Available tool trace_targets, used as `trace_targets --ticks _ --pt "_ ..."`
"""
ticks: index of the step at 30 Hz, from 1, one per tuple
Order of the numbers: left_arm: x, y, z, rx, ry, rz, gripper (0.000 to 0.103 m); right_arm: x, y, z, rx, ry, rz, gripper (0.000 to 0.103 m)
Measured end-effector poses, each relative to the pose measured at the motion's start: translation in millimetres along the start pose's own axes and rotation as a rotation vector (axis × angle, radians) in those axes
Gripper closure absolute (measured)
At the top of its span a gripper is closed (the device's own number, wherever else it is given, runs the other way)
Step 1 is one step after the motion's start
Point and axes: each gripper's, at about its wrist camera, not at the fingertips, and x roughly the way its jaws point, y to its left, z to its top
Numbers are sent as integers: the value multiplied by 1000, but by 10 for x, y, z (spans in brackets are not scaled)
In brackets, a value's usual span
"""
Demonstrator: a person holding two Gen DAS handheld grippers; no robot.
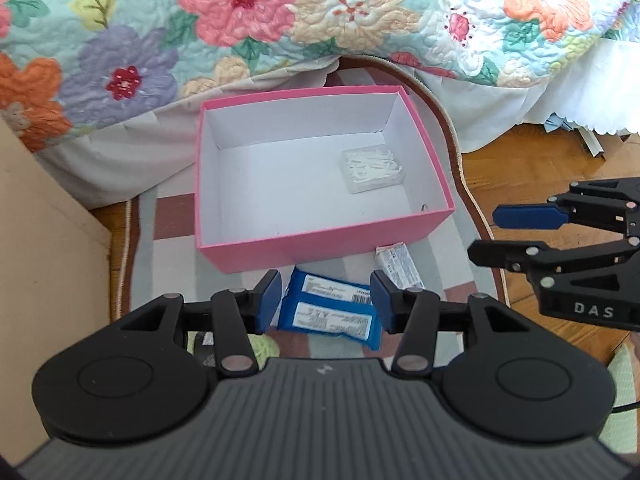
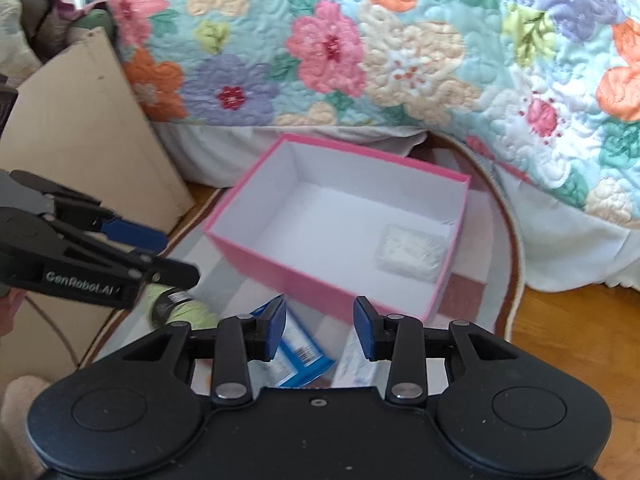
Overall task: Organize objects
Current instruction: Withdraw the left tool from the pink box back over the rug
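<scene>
On the striped rug [image 1: 168, 248] beside the bed stands an open pink box [image 1: 320, 240], white inside, with its far end close to the hanging edge of the floral quilt [image 1: 240, 20]. Inside it, near the right wall, lies a clear packet of small white sticks [image 1: 372, 170]; the rest of the box floor is bare.

Just in front of the box's near wall, on the rug, lies a blue double pack with white labels [image 1: 332, 312], and to its right a small white tube-like pack [image 1: 398, 266], its far end next to the box. A green object with a dark round end [image 2: 180, 308] lies further left on the rug, partly hidden.

The left tool [image 1: 324, 300] hangs above the blue pack with its blue pads partly apart and nothing between them; they touch no object. The right tool [image 2: 320, 330] is also partly open, its jaws opening, and empty, above the blue pack and the white pack. Each tool appears at the edge of the other's view, held off the rug.

A tan cardboard panel [image 2: 80, 132] leans at the left, beside the bed.
</scene>
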Motion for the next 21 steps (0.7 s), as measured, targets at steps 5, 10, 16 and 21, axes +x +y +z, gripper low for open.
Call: trace_targets --ticks 5,10,16,21 --pt "-214 14 -191 14 -4 -6 51 -181 152 -141 -7 6 65 59" --pt "-267 92 -473 -1 10 30 46 -281 289 -245 -35 11 75 56" --pt "-336 196 -742 -21 32 28 46 -339 468 -348 -70 27 84 43" --pt "-443 160 -896 16 20 29 43 -363 629 -453 -101 37 86 36"
